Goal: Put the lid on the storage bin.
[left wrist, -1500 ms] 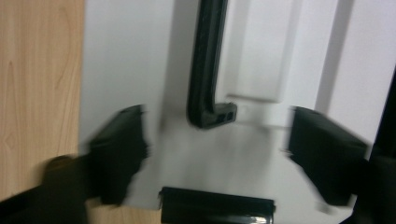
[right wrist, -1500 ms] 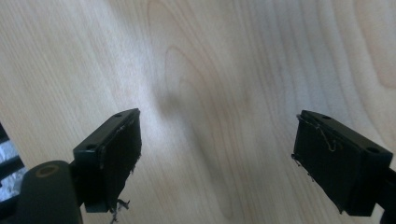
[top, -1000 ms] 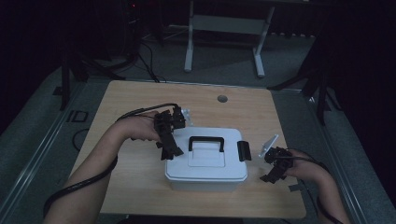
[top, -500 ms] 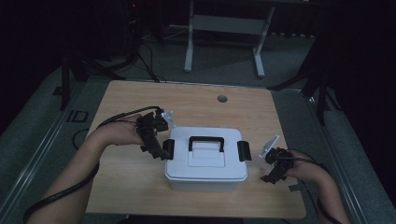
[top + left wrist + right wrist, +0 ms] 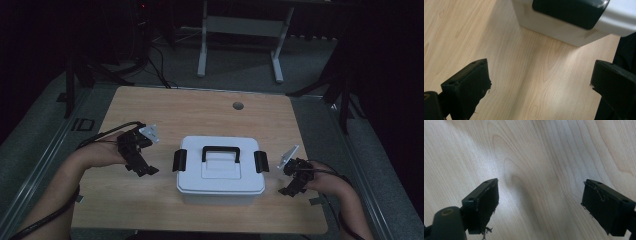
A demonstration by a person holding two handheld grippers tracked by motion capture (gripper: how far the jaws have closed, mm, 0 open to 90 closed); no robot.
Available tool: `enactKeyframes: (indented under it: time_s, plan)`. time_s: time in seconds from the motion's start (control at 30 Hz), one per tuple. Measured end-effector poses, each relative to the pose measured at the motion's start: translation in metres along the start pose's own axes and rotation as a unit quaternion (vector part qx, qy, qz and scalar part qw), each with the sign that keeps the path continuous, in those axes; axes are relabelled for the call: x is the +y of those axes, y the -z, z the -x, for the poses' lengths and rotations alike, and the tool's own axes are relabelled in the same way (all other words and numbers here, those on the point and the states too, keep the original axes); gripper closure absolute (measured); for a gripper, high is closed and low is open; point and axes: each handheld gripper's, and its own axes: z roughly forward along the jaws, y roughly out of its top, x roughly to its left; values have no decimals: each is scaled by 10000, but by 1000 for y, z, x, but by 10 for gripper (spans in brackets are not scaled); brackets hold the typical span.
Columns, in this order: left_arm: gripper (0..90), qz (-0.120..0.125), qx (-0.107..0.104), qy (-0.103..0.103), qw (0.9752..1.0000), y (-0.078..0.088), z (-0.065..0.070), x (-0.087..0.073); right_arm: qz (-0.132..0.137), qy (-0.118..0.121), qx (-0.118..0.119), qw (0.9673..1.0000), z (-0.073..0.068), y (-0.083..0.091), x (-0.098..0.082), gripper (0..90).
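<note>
At the left of the high view, the left gripper (image 5: 142, 167) hangs over the wooden table (image 5: 200, 115), a little to the left of the white storage box (image 5: 220, 172) and apart from it. Its jaws stand wide and released, with nothing between them. In the left gripper view, the left gripper (image 5: 541, 85) looks down on bare wood grain, and the box's near wall and one black side latch (image 5: 570, 11) fill the top right of the frame.

The box sits at the middle of the high view, toward the lower half of the table. Its lid is on, with a black carry handle (image 5: 220, 151) at the centre and a black latch at each short end; both latches seem to lie flat against the sides, though the dim light makes this hard to confirm.

At the right, the right gripper (image 5: 291, 184) is just beside the box's right end, not touching it. In the right gripper view, the right gripper (image 5: 540, 206) is spread open over empty tabletop.
</note>
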Motion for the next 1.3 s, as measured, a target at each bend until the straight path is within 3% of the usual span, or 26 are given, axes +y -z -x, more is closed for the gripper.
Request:
enactKeyframes:
  time_s: [0.37,0.53,0.63,0.8,1.3]
  plan:
    - [19,168,-134,267,9994,-25,-2,-31,45,-52,15,10000,0,-1,-3,137]
    - [19,233,-245,321,9989,-35,0,-40,82,-83,15,9999,1,-2,-4,137]
    - [19,256,-200,285,9991,-41,1,-44,113,-122,8,9999,0,-2,-5,137]
    - [19,256,-261,447,9983,-50,0,-54,102,-144,20,9998,0,-4,-6,137]
    - [19,137,-376,620,9973,-75,3,-80,87,-151,-47,9998,0,-4,-8,137]
